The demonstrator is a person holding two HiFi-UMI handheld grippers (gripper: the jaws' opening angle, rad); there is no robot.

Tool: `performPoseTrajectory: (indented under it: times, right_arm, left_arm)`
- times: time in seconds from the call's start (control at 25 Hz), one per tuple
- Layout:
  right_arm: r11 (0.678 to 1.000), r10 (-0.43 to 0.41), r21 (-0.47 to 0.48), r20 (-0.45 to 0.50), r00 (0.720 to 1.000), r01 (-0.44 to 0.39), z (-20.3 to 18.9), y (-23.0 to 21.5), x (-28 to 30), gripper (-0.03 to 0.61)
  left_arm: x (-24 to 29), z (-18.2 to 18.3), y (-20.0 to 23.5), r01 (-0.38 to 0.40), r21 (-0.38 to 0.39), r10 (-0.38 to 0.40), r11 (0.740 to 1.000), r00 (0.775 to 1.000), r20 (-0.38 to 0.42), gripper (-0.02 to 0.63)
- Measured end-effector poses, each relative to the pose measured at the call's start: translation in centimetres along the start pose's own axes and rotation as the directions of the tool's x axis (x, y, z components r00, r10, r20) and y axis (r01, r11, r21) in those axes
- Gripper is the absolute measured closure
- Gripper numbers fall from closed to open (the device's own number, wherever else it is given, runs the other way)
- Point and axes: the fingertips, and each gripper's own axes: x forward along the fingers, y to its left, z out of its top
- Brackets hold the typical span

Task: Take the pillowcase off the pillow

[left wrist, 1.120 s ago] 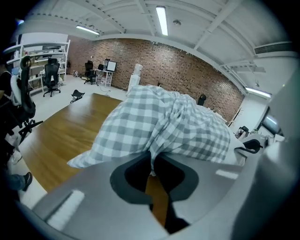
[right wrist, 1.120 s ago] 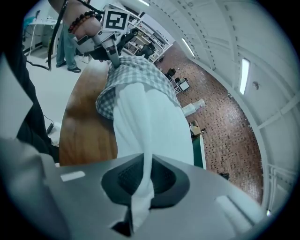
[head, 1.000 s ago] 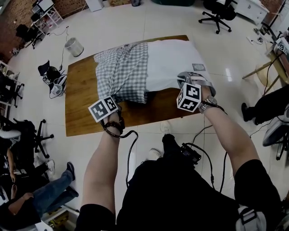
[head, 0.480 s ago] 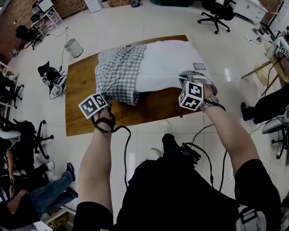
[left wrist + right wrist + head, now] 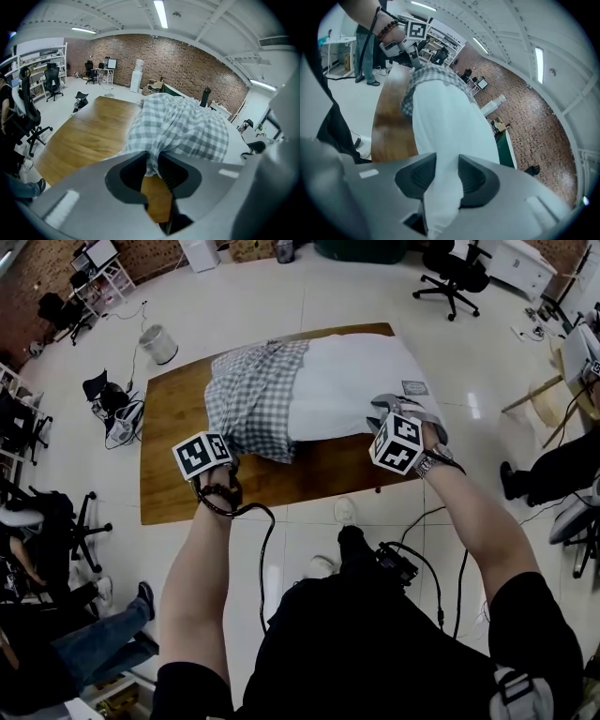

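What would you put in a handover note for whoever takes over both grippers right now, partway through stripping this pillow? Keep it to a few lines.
Left gripper: jaws have just been opening; the pillowcase edge sits between them, touching both pads.
Right gripper: jaws have just been opening too; a corner of the pillow fills the gap.
Where: the pillow lies on the board on the floor, with the pillowcase bunched over its left part in the head view.
Done: the pillow's right part is bare.
Left: probably regrip both, hold the pillow, and pull the pillowcase fully clear.
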Motion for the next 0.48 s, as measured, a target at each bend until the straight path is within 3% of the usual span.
performPoseTrajectory:
  times: [0.24, 0.48]
  right_arm:
    - [0.999, 0.042, 0.030, 0.024, 0.999, -0.043, 1.7, 1.2, -2.8, 0.373]
    - [0.995, 0.065, 0.067, 0.056, 0.996, -0.069, 3.6, 1.7, -5.4, 0.365]
  left_arm:
    - [-2.8, -0.2, 0.7, -0.003, 0.020, 0.002, 1.000, 0.999, 0.038, 0.472]
    - [-6.0, 0.9, 0.6, -0.007, 0.022, 0.005, 1.000, 0.993, 0.121, 0.466]
